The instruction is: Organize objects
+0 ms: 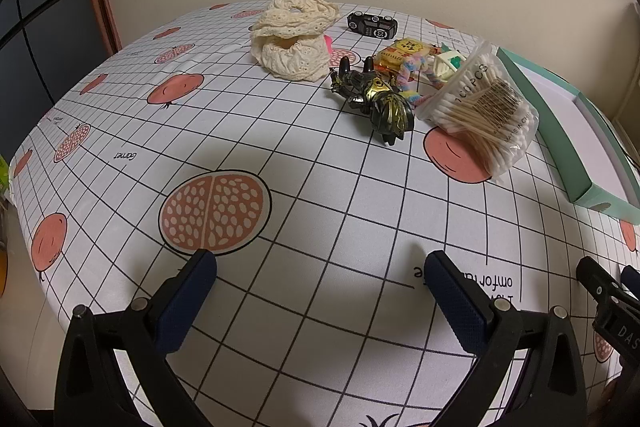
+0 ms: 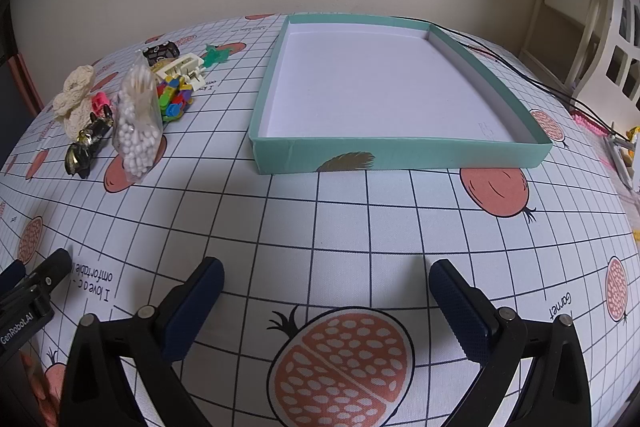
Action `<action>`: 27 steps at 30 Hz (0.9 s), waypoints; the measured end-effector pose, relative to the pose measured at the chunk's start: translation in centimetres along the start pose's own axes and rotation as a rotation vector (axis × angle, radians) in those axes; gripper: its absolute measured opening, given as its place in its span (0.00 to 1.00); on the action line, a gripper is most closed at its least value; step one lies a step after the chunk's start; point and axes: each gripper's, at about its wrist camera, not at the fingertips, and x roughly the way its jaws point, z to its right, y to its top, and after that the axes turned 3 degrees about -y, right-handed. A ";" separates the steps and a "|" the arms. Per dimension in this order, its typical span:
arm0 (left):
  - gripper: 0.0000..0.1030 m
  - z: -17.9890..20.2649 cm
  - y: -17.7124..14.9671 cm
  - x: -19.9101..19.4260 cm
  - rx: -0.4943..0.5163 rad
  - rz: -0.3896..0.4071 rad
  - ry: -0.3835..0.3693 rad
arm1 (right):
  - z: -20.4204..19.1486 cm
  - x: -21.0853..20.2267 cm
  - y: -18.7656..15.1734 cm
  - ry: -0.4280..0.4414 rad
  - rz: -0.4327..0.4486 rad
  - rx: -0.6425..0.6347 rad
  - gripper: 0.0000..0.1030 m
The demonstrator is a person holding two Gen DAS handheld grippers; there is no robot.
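Both grippers, left gripper (image 1: 318, 269) and right gripper (image 2: 326, 277), hover with jaws wide and empty; start with the cotton swab bag (image 1: 482, 107), centre right, lifting it squarely toward the teal box (image 2: 400, 153).

Shallow teal box (image 2: 400, 151) on the gridded tablecloth (image 2: 340, 219), cotton-swab bag (image 2: 138, 123) well left.

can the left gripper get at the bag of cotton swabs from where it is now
Probably yes. The left gripper is open and holds nothing, and only bare tablecloth lies between it and the bag of cotton swabs; the beetle toy sits just beside it.
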 end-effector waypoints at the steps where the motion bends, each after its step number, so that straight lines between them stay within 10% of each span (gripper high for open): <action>1: 1.00 0.0 0.0 0.0 0.000 0.000 0.000 | 0.0 0.0 0.0 0.000 0.000 0.000 1.00; 27: 1.00 0.1 0.0 0.0 -0.008 0.000 0.007 | 0.0 0.0 0.0 -0.001 0.002 0.000 1.00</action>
